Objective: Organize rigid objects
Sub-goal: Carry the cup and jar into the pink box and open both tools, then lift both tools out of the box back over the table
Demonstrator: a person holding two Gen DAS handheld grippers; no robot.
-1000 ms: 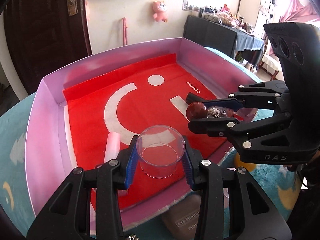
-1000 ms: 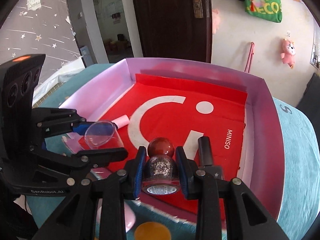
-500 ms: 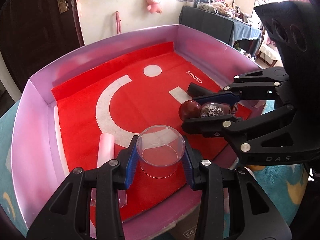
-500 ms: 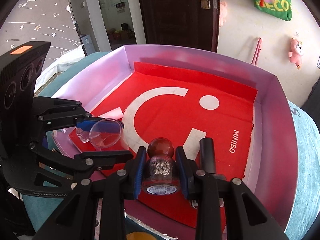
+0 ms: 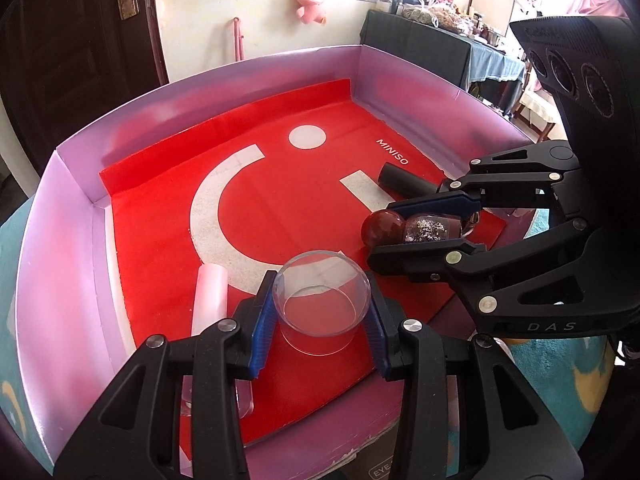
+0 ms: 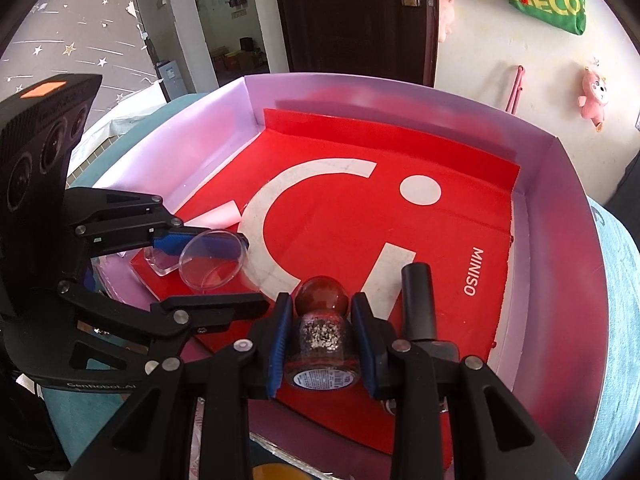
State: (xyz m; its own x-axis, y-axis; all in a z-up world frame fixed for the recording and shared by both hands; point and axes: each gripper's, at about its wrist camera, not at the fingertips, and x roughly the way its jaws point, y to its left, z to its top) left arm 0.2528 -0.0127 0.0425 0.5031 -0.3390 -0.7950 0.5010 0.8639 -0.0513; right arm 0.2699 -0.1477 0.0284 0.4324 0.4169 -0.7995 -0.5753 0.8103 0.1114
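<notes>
I've got the left gripper (image 5: 320, 312) clamped on a clear plastic cup (image 5: 320, 300), blue pads on both sides, cup over the near edge of the red MINISO mat (image 5: 280, 192) inside the pink box (image 5: 60, 240). Right gripper (image 6: 320, 336) is clenched on a small glitter bottle (image 6: 322, 344) w/ round dark-red cap, also over the mat's near edge. A frosted tube (image 5: 210, 296) lies just left of the cup, a black tube (image 6: 418, 300) just right of the bottle.

Both grippers, left gripper (image 5: 320, 312) and right gripper (image 6: 322, 332), look black, blue-padded, silver-screwed.
</notes>
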